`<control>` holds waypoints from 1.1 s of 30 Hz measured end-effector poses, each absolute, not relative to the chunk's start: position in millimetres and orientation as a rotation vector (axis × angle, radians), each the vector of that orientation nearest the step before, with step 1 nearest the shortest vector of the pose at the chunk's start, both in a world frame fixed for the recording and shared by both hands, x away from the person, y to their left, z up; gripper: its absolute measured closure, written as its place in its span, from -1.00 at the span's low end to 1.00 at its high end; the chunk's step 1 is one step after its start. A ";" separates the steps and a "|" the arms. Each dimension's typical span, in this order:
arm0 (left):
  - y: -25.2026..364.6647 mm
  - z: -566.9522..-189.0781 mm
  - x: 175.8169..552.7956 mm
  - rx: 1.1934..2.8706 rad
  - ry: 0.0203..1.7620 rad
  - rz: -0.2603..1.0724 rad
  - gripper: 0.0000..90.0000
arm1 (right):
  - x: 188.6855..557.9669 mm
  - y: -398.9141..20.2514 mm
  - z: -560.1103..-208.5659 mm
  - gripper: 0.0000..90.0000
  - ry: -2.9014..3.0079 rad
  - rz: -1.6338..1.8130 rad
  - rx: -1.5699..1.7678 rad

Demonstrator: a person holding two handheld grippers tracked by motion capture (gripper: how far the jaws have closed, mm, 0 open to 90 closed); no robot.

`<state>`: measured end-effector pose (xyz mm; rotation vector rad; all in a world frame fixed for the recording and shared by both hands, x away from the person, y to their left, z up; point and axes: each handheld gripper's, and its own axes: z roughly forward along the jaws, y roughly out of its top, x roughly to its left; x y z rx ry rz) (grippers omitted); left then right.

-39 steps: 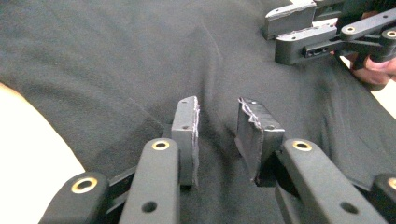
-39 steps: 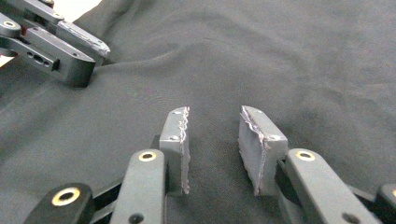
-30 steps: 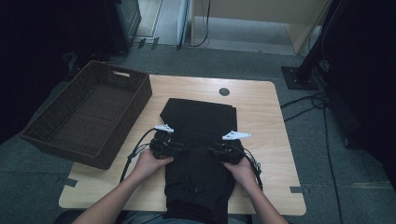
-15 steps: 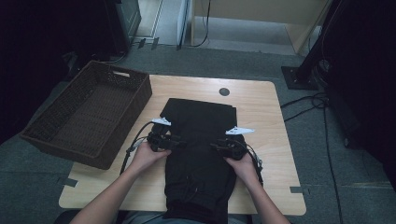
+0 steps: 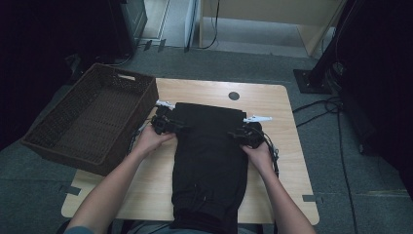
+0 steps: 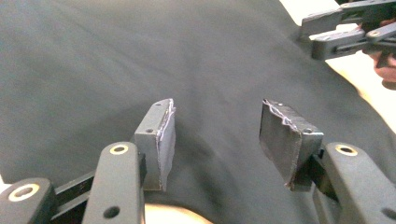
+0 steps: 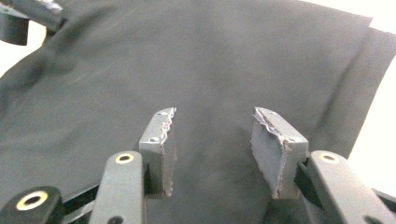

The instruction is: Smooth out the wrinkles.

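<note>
A black garment (image 5: 209, 151) lies flat down the middle of the wooden table (image 5: 277, 105), its near end hanging over the front edge. My left gripper (image 5: 168, 125) is at the garment's left edge and my right gripper (image 5: 242, 135) at its right edge, both near its far end. In the left gripper view my left gripper (image 6: 218, 106) hovers over the black cloth (image 6: 140, 51), open after its jaws have just been widening, with nothing between the pads. My right gripper (image 7: 215, 114) has also just been opening and stands open over the cloth (image 7: 233, 51), pressing on nothing.
A dark wicker basket (image 5: 92, 117) sits at the table's left, partly off its edge. A small black disc (image 5: 234, 95) lies in the tabletop beyond the garment. Cables (image 5: 336, 107) run over the floor to the right, by a dark stand base (image 5: 311, 80).
Both hands have slid away from the person along the garment, toward its far end and out to its side edges. Both pairs of jaws stand wider than before.
</note>
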<state>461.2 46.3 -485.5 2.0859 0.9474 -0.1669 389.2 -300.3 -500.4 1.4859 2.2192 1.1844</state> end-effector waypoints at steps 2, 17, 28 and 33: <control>49.3 -484.8 472.2 2.062 0.971 -0.176 0.00 | 396.8 -304.8 -500.6 0.10 2.207 1.187 1.503; 50.2 -496.2 504.6 2.102 1.100 -0.072 -0.11 | 433.2 -332.8 -501.9 -0.02 2.146 1.117 1.588; 36.3 -504.2 499.7 2.083 1.083 -0.110 -0.04 | 440.3 -318.0 -512.3 0.02 2.157 1.105 1.589; 22.4 -505.6 494.1 2.101 1.044 -0.119 0.24 | 440.3 -300.9 -513.3 0.12 2.178 1.102 1.539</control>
